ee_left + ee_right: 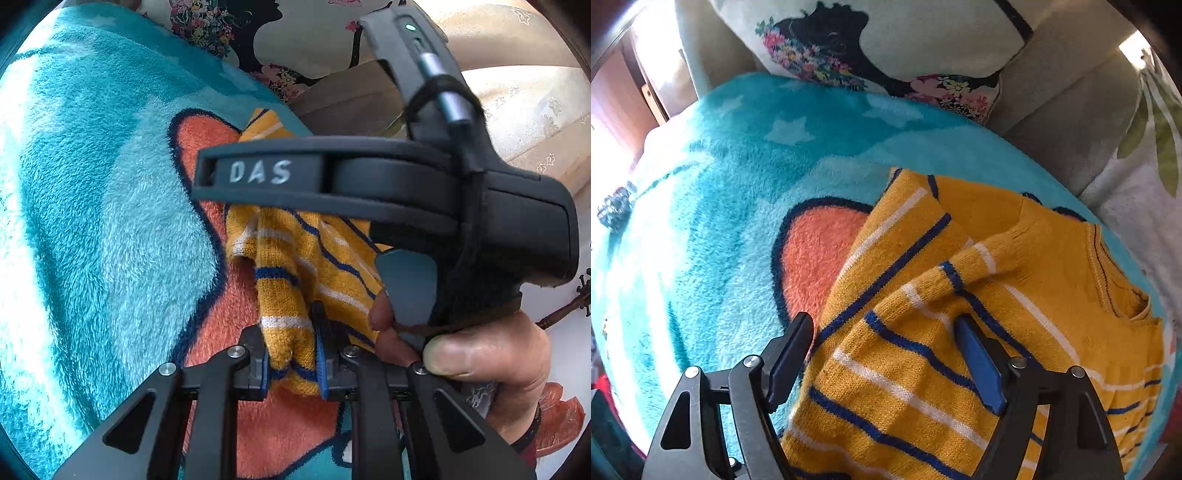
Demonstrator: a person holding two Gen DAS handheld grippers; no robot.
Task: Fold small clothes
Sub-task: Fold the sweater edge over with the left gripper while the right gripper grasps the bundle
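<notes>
A small mustard-yellow knitted sweater (1027, 266) with blue and white stripes lies on a fluffy teal blanket (738, 177) with an orange shape. My left gripper (291, 347) is shut on a bunched fold of the sweater (295, 280) and holds it up off the blanket. My right gripper (882, 347) is open, its jaws wide apart just above the sweater's striped lower part, one sleeve lying across the body between them. In the left wrist view the right gripper's black body (406, 184) and the hand holding it fill the middle and right.
A floral cushion (886, 48) leans against the beige sofa back (1067, 125) behind the blanket. A leaf-print cloth (1145, 177) lies at the right. The blanket's edge drops off at the left.
</notes>
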